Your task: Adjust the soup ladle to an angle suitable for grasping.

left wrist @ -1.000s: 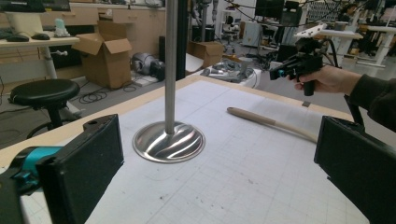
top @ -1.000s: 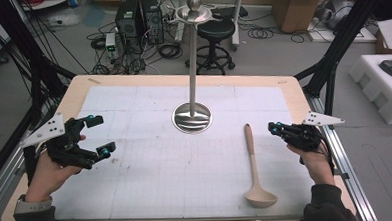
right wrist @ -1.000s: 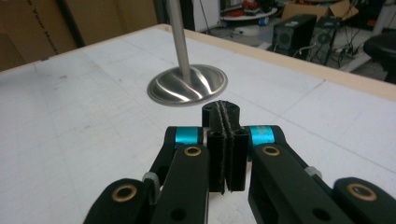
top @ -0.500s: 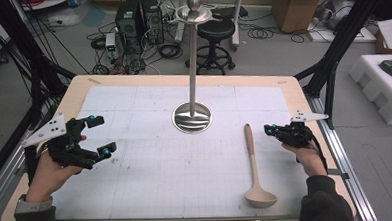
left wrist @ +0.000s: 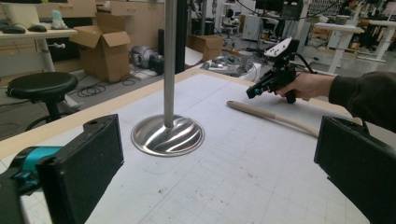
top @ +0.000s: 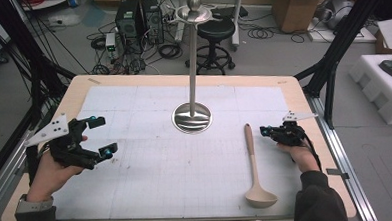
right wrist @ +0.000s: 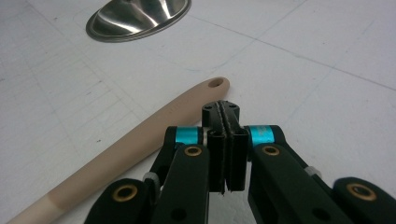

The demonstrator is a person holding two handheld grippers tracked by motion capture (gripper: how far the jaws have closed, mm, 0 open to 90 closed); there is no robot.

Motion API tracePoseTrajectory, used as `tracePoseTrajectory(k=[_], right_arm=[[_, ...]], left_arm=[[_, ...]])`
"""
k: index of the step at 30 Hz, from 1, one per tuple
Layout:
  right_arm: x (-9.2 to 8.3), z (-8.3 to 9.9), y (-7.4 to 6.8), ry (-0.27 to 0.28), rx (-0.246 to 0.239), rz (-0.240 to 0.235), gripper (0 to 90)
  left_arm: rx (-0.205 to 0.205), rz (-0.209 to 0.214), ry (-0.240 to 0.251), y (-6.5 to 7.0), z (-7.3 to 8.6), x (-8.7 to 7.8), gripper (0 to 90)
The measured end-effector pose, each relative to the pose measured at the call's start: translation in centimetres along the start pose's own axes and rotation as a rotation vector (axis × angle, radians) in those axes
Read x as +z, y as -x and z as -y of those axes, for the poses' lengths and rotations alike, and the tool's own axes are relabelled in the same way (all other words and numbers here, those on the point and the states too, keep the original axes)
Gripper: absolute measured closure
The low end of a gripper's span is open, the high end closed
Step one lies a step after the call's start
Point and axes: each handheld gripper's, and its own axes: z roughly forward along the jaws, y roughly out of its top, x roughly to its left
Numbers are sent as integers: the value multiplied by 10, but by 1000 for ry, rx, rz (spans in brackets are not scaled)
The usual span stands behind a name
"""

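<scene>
Hole point(right wrist: 215, 83) at ladle point(right wrist: 140, 135) handle's tip — right gripper view alone.

Stand point(top: 192, 115) blocks centre; table point(top: 137, 193) otherwise open

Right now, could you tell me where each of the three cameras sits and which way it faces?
High view: fixed above the person's side, looking forward and down on the table; both forearms, left gripper and right gripper show.
Left gripper view: rides the left gripper, looking level between its wide-open jaws at the metal stand; the other hand holds the right gripper.
Right gripper view: rides the right gripper, looking down past its shut jaws.
All three share the stand and the ladle.
</scene>
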Motion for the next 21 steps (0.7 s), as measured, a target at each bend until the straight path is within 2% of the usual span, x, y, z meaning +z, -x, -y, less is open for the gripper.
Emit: tracePoseTrajectory(k=[4,7,9,13,18,21], right_arm=[[4,-4,0,-12,-15,-5,900],[8,-5,1,-32,-20,-5,900],[14,-7,0,-61,-40,-15,900],[22,-12,-2,-79,-57,-23,900],[30,-15,-4,-116,-66,-25,900],[31,-15,-3,-115,-61,-27,900]], left_arm=[[0,-2,-5,0,1,0,18],[0,-3,-7,0,1,-1,18],[-4,-5,-5,0,2,-1,18],[-4,-7,-10,0,2,-2,18],[-2,-13,-9,0,3,-4,18],[-5,-13,-8,0,3,-4,18]])
